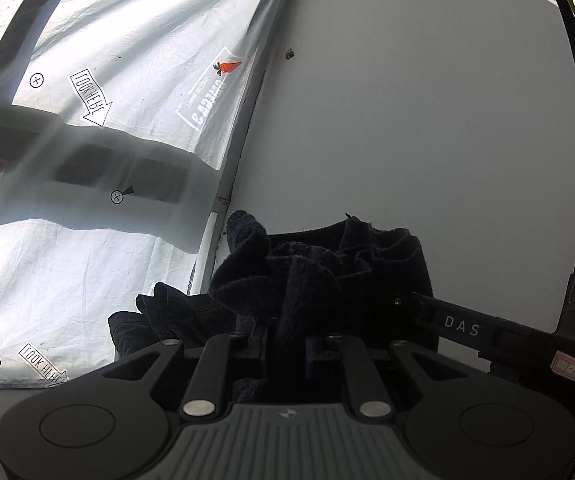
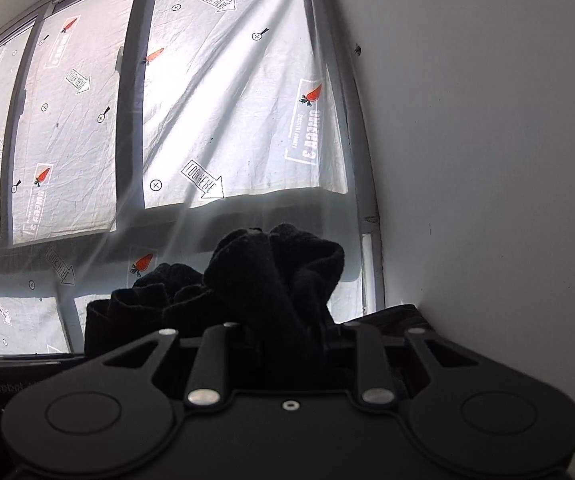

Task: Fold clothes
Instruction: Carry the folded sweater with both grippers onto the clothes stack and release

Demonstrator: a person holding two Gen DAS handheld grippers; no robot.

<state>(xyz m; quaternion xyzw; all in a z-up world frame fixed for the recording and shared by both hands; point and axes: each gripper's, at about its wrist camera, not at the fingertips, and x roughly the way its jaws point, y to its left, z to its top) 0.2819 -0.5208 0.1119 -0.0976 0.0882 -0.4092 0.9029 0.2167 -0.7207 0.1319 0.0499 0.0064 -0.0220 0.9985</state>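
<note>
Left gripper (image 1: 287,336): clamped on a bunched fold of the dark garment (image 1: 311,276); the knit cloth wells up out of the narrow gap between the jaws and spills forward.
Right gripper (image 2: 287,332): likewise closed on a thick wad of the dark garment (image 2: 271,276), which mounds up in front of its linkage.
Where the cloth is: lifted off any surface, carried between the two claws, both aimed level toward the window wall.
Backdrop: a printed white curtain (image 2: 215,92) with carrots and "look here" arrows over the window (image 2: 127,80) on the left, a bare grey wall (image 1: 427,120) on the right.
Key relation: each claw has its share of cloth straight ahead and touching. In the left view, the right gripper's black arm (image 1: 487,328) comes in from the right, so the two grips sit close side by side.
Long axis: probably running left to right between the grips, though the fabric is too bunched to be sure.
Nearer hand: neither; both hold an edge.
Next move, as I judge it: spread the hands apart to draw the edge taut before laying it down.
</note>
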